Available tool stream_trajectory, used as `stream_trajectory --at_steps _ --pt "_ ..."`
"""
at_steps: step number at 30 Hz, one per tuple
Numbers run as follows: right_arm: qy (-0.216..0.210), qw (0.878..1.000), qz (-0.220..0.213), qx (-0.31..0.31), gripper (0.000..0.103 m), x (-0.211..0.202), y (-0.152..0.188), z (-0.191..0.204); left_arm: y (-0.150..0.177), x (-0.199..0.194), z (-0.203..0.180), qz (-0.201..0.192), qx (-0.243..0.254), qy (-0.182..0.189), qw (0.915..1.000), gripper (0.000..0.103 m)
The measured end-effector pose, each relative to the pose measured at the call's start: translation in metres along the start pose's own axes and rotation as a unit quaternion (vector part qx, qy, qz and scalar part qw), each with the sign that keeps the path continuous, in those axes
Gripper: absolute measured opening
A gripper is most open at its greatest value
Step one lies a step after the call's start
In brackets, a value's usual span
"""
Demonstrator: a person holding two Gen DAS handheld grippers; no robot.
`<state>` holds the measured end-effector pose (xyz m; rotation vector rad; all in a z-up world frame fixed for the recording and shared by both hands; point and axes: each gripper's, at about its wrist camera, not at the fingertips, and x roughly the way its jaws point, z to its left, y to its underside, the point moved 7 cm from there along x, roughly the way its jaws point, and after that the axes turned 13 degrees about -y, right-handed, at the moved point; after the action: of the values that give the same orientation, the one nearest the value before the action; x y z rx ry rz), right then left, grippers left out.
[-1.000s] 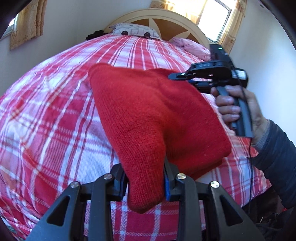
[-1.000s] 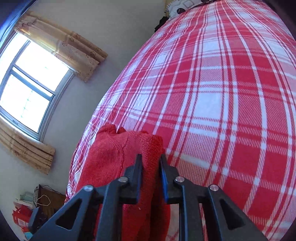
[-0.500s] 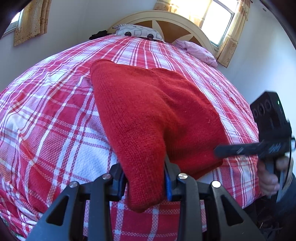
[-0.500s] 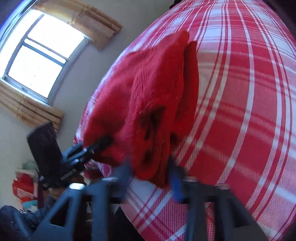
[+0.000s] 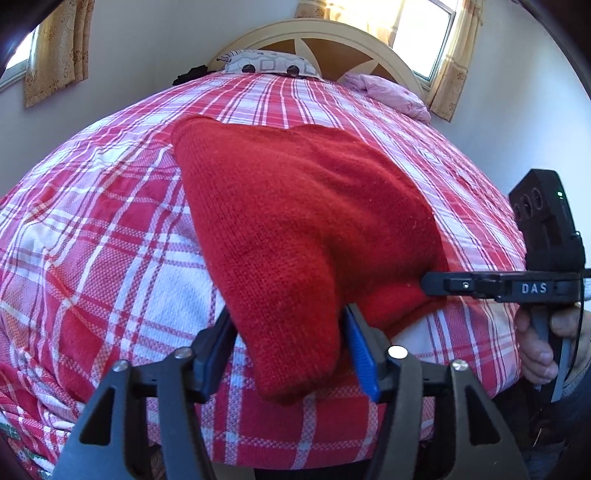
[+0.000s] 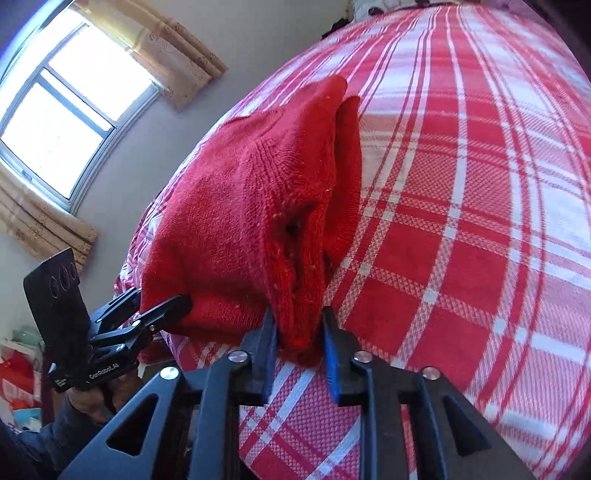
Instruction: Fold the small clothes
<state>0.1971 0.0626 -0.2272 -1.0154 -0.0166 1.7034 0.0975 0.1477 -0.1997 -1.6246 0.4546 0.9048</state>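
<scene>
the red knitted garment (image 5: 295, 221) lies partly folded on the plaid bed (image 5: 92, 240) near its foot edge, both opening tools, left tool (image 5: 288, 354) and right tool (image 6: 297, 347), loosely straddling its corners, further folds seemingly left.

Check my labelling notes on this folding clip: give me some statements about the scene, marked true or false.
1. The red knit garment lies on a plaid bedspread. True.
2. The garment is blue. False: it is red.
3. Part of the garment sits between the jaws of the left gripper. True.
4. The right gripper hangs far from the garment. False: knit fabric is between its opening jaws.
5. A pink pillow lies near the headboard. True.
</scene>
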Motion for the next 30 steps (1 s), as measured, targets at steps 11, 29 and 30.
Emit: stream_trajectory --at_steps 11,29,30 --pt "0.109 0.978 -0.132 -0.117 0.059 -0.084 0.005 0.077 -0.022 -0.062 0.000 -0.086 0.012 -0.021 0.9960 0.088" --pt "0.169 0.922 -0.254 -0.236 0.069 -0.159 0.032 0.166 -0.052 -0.152 -0.013 -0.205 0.023 -0.032 0.9779 0.099" --pt "0.168 0.923 -0.257 -0.234 0.069 -0.160 0.032 0.166 -0.052 -0.152 -0.015 -0.206 0.027 -0.032 0.9778 0.100"
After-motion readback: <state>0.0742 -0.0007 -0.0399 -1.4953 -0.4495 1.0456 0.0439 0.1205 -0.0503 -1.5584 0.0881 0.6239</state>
